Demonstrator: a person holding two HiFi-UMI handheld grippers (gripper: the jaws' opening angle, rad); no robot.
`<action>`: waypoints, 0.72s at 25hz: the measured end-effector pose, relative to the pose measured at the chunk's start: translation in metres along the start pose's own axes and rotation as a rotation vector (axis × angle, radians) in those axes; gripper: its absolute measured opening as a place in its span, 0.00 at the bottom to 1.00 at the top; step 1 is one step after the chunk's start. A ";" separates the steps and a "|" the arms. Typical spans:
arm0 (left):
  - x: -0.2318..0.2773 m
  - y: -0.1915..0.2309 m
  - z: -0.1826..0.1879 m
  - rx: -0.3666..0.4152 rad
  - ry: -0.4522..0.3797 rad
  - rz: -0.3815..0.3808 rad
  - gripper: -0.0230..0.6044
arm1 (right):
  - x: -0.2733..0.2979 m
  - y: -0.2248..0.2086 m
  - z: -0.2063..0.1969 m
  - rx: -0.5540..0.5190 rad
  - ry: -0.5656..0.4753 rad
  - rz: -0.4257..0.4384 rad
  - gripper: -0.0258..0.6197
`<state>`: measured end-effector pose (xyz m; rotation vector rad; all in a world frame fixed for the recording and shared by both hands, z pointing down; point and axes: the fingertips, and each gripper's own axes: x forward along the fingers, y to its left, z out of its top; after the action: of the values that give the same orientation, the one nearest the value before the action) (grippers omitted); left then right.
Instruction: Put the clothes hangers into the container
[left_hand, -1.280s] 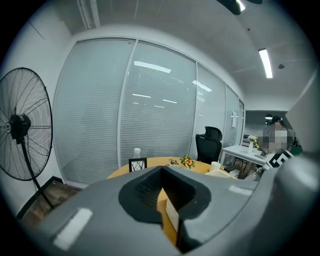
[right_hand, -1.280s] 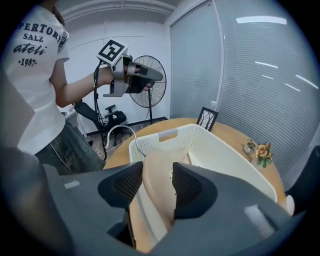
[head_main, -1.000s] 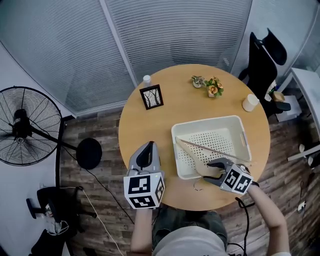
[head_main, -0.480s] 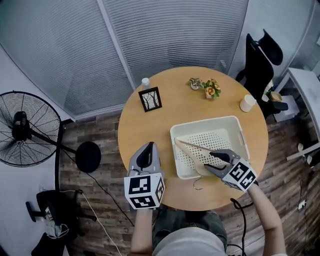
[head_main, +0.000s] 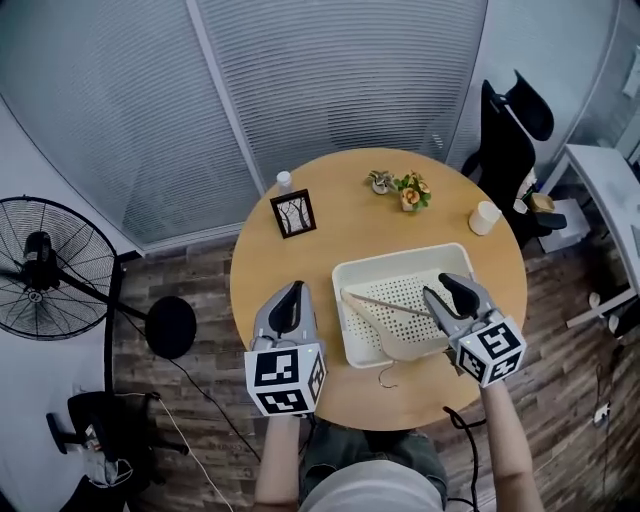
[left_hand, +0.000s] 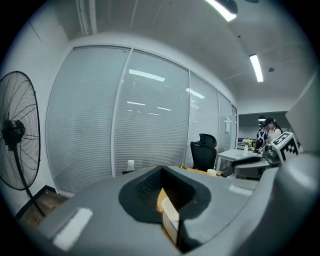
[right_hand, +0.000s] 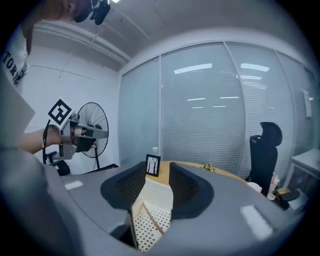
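Closest to the person are the two tools. The left hand-held gripper (head_main: 291, 292) hovers over the near left part of the round desk (head_main: 340, 230). Its jaws are pressed together at the tips and hold nothing. The right hand-held gripper (head_main: 447, 293) hangs over the near right corner of the white container (head_main: 341, 310). Its jaws have just been closing a little, but there is a clear gap between them. Nothing is in that gap; you only see the container through it.

A little farther on is the wooden clothes hanger (head_main: 400, 343). It lies inside the container on the floor with holes. One long arm reaches toward the far left corner. Its thin wire hook (head_main: 385, 375) pokes out over the near rim, above the desk.

So I think the putting-in step is almost done for this hanger. I see no other hanger on the desk. The next move may be to tuck the hook inside. For that, a gripper would need to come down gently and push or pinch the thin wire.

Farther back on the desk are a small picture frame (head_main: 293, 213), a little white bottle (head_main: 284, 181), some flowers (head_main: 410, 190) and a white cup (head_main: 484, 217). Past the desk are a black chair (head_main: 510, 130), a standing fan (head_main: 40, 270) and window blinds.
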<state>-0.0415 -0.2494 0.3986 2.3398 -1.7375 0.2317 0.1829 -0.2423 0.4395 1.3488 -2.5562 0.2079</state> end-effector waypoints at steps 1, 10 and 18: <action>0.001 -0.001 0.003 0.001 -0.007 -0.001 0.04 | -0.002 -0.004 0.005 0.008 -0.017 -0.029 0.30; 0.009 -0.010 0.025 0.020 -0.059 -0.026 0.04 | -0.024 -0.027 0.040 -0.022 -0.105 -0.246 0.23; 0.012 -0.014 0.036 0.026 -0.088 -0.032 0.04 | -0.038 -0.038 0.052 0.002 -0.155 -0.362 0.11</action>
<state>-0.0249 -0.2662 0.3655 2.4285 -1.7441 0.1491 0.2272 -0.2454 0.3798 1.8601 -2.3702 0.0403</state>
